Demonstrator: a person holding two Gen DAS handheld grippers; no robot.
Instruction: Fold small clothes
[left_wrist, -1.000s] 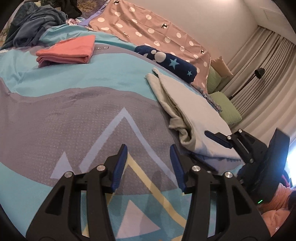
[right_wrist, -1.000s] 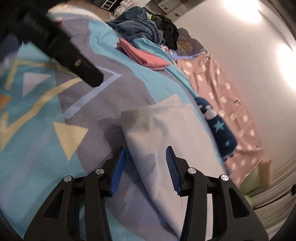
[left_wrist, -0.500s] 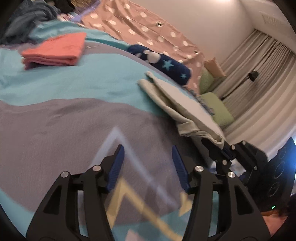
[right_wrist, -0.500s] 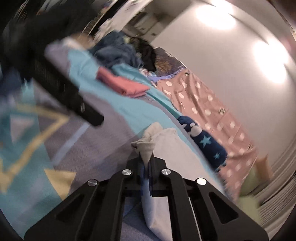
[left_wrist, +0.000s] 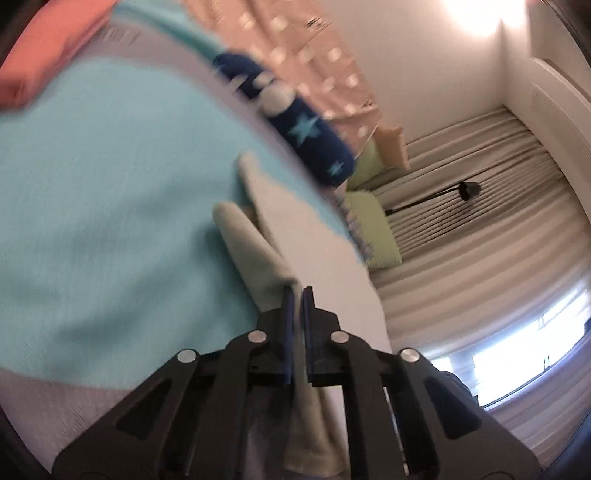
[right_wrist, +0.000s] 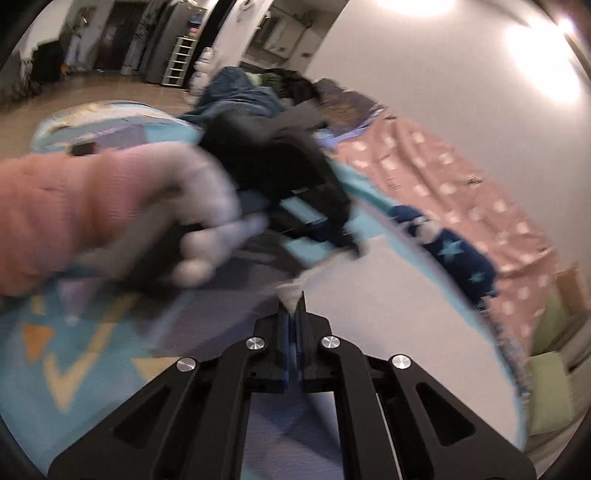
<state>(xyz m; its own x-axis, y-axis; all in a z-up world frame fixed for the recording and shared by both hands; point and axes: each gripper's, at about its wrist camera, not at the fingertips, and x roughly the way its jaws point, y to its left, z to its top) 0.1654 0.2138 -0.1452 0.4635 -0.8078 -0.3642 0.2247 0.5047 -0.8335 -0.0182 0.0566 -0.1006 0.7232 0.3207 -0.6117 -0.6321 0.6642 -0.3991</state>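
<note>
A pale grey-white garment lies on the bed and is pinched by both grippers. My left gripper is shut on its near edge, and cloth hangs down between the fingers. My right gripper is shut on another bunched corner of the same garment, which spreads ahead and to the right. In the right wrist view the gloved hand with the left gripper crosses close in front. Both views are blurred by motion.
A folded coral garment lies at the far left on the turquoise and grey bedspread. A navy star pillow, a pink dotted blanket, green cushions and a heap of dark clothes lie beyond.
My left gripper has shut on the pale garment's edge after being open over the bedspread. My right gripper, shut half a second ago, keeps its hold. Both have lifted and swung.
</note>
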